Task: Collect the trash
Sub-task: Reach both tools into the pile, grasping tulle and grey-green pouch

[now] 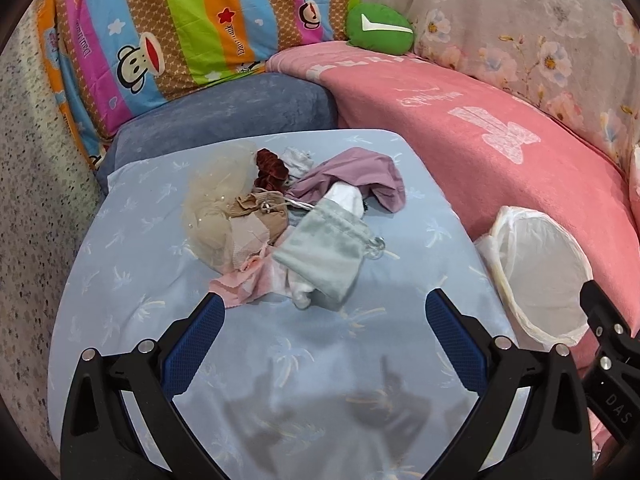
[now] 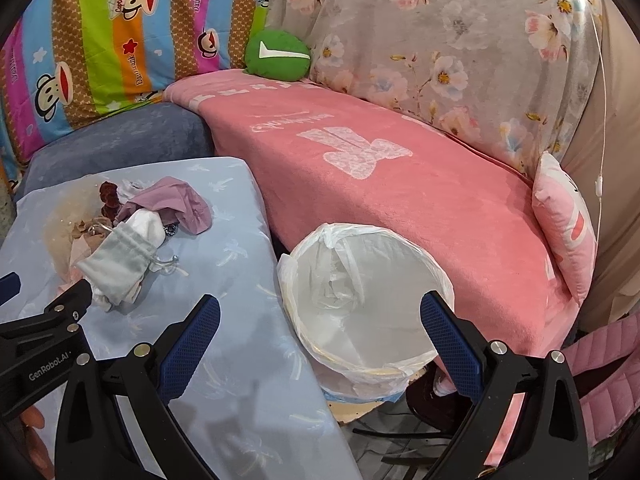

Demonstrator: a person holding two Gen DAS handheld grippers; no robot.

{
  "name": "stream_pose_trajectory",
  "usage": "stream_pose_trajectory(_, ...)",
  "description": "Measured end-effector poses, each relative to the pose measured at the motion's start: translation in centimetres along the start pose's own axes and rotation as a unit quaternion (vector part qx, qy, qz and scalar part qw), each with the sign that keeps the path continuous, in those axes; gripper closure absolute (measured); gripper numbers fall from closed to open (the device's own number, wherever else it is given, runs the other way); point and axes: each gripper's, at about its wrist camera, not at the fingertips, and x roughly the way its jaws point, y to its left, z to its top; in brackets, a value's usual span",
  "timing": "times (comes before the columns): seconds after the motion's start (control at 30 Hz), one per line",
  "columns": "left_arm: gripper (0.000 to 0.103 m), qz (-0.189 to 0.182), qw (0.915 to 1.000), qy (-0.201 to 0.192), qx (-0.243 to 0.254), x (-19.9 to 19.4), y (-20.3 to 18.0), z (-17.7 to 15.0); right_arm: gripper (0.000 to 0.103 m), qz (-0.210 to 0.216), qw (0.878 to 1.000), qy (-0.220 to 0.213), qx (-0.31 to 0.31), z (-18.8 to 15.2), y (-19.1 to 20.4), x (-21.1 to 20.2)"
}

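Left hand-held gripper [image 1: 324, 312]: released, over table [image 1: 380, 168]
Right hand-held gripper [image 2: 320, 316]: released, above bin [image 2: 444, 284]
Pile [image 1: 296, 216]: on table

— How is the feed looking?
— I'm getting bright, even light; soft gripper shadows are falling on the blue cloth [image 1: 132, 240]. Fisheye is bending the edges, corners are going black.

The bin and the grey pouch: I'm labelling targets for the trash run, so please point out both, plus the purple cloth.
bin [image 2: 400, 264], right wrist view, on its white liner's inner wall.
grey pouch [image 1: 324, 252], left wrist view, middle of its body.
purple cloth [image 1: 360, 168], left wrist view, its upper fold.
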Motion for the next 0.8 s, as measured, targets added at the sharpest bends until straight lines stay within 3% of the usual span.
stream_pose_trajectory(0.2,0.007,0.012,0.9998,-0.004,-0.017,1.9,3.5,1.2,0.006,0.013,1.0,0.002,-0.005,0.7,2.3,1.6)
stream_pose_trajectory(0.4,0.007,-0.002,0.9994,0.006,-0.035,4.7,7.5,2.7,0.006,0.042,0.999,0.006,-0.013,1.5,5.9,3.5)
stream_pose_trajectory(0.8,0.007,-0.016,0.9921,0.047,-0.115,10.5,14.6,4.9,0.006,0.144,0.989,0.036,-0.026,2.7,14.6,8.2)
